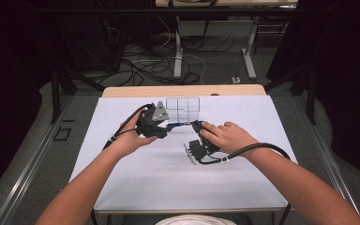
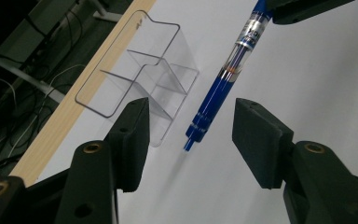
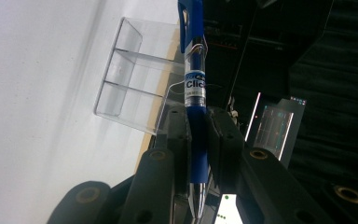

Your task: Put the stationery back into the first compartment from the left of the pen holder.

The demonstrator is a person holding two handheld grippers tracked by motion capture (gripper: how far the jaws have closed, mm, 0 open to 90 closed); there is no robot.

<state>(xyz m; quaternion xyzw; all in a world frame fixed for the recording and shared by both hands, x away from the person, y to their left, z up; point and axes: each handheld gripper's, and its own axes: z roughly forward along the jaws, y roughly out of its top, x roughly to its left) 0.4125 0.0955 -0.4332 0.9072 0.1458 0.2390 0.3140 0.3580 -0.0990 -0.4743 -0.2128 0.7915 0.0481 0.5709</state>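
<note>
A blue click pen (image 3: 195, 93) with a clear barrel stands clamped between my right gripper's (image 3: 196, 116) jaws, its clip end pointing away. That gripper holds the pen (image 1: 176, 124) level, just in front of a clear acrylic organiser (image 1: 183, 110) with several compartments. In the left gripper view the pen (image 2: 223, 79) slants down from the right gripper's fingers (image 2: 303, 9), and its button end hangs between my left gripper's (image 2: 193, 137) jaws. Those jaws stand open, with a gap on each side of the pen. The organiser (image 2: 144, 74) lies to their left.
A white mat (image 1: 168, 178) covers the table, with a wooden edge (image 1: 183, 90) behind the organiser. Beyond it are table legs and loose cables on the floor (image 1: 159, 65). The right gripper's black cable (image 1: 258, 147) loops over the mat.
</note>
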